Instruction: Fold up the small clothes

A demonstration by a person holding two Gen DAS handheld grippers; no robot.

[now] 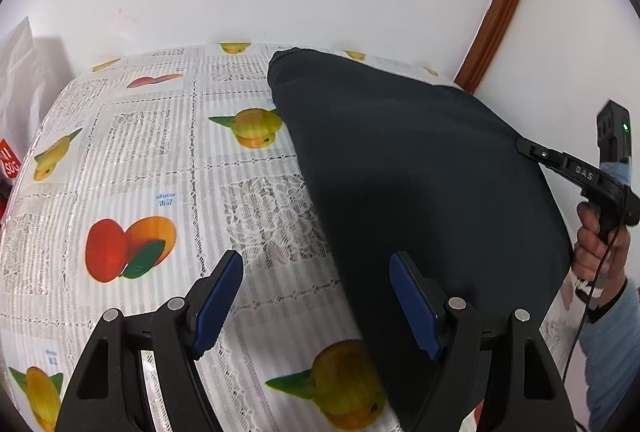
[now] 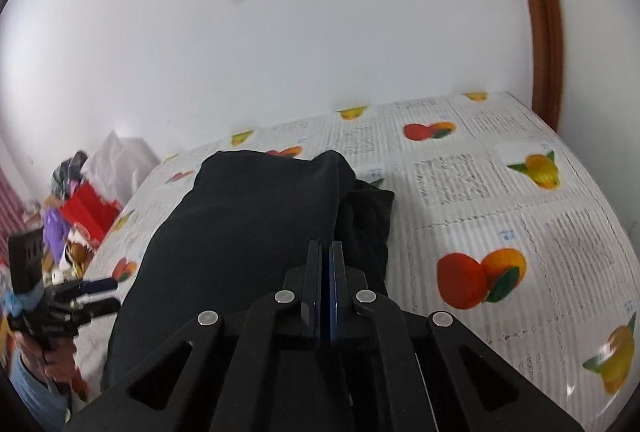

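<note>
Folding dark garment (image 1: 420,172) | right gripper (image 2: 325,252) clamped, seemingly on its near edge | left gripper (image 1: 316,296) gaping over its left hem | advice: lift both corners evenly.

Left tool (image 1: 316,300): black linkage frame, silver rivets, ribbed blue pads (image 1: 218,306).
Right tool (image 2: 325,292): same black frame and rivets; white lettering, green light.
Right hand (image 1: 600,252): bare skin, light-blue sleeve (image 1: 612,348), thin black cable.
</note>
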